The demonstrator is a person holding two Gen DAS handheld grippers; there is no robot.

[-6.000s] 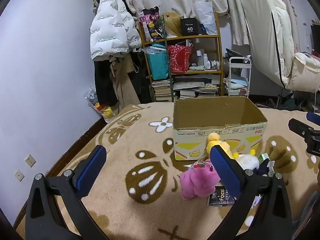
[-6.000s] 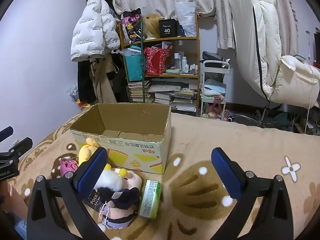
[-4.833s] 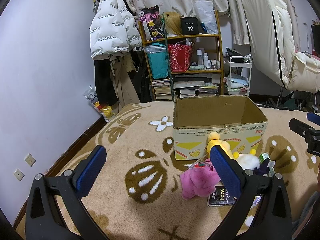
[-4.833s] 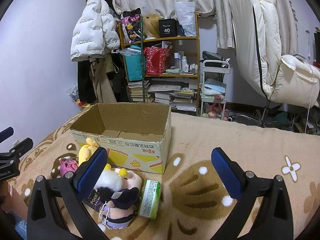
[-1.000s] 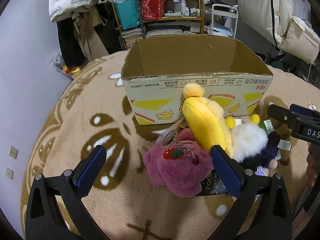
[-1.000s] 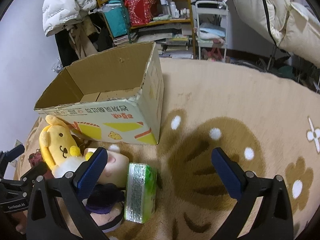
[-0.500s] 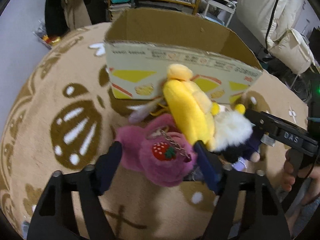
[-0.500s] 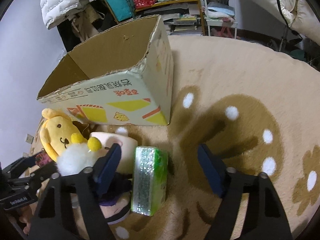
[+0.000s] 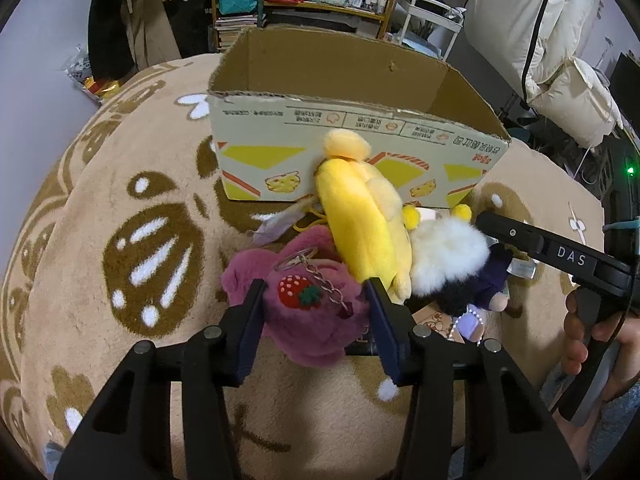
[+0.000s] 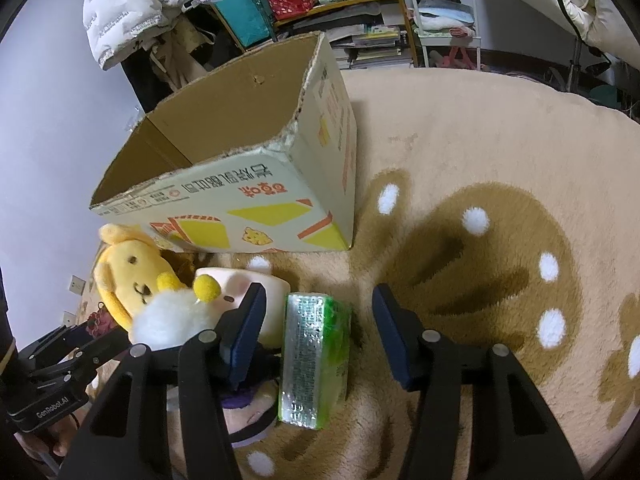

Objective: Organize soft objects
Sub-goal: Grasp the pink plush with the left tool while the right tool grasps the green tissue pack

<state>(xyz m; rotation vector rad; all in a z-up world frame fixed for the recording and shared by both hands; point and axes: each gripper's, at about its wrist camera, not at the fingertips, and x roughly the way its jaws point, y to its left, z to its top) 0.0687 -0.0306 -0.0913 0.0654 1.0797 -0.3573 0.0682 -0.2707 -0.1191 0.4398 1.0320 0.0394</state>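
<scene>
Plush toys lie in a heap on the patterned beige carpet [image 9: 120,184], just in front of the open cardboard box [image 9: 352,148]. Left wrist view: the left tongs [image 9: 316,320] bracket the purple plush [image 9: 304,316], a blue-padded finger on each flank; the pads sit against or very near its fur, and whether they already press it cannot be told. A red strawberry patch [image 9: 298,292] and a metal keychain [image 9: 316,272] lie on top of this plush. The yellow dog plush [image 9: 360,220] leans over it, head toward the box wall. Just to the right lies a white fluffy plush [image 9: 444,256], touching the yellow one, with a dark purple and black doll [image 9: 480,284] beside it. The right tongs [image 9: 552,256] enter this view from the right, held in a hand [image 9: 588,336].

Right wrist view: the right tongs [image 10: 316,328] stand open, with a clear gap on each side of the green shiny packet [image 10: 316,360] that lies flat on the carpet between the fingers. The left finger rests against a pale pink-white plush [image 10: 256,292]. The yellow dog plush [image 10: 132,272] faces this camera, beside the box [image 10: 260,208]. A shelf unit [image 10: 320,4] with bags and bottles stands behind the box.
</scene>
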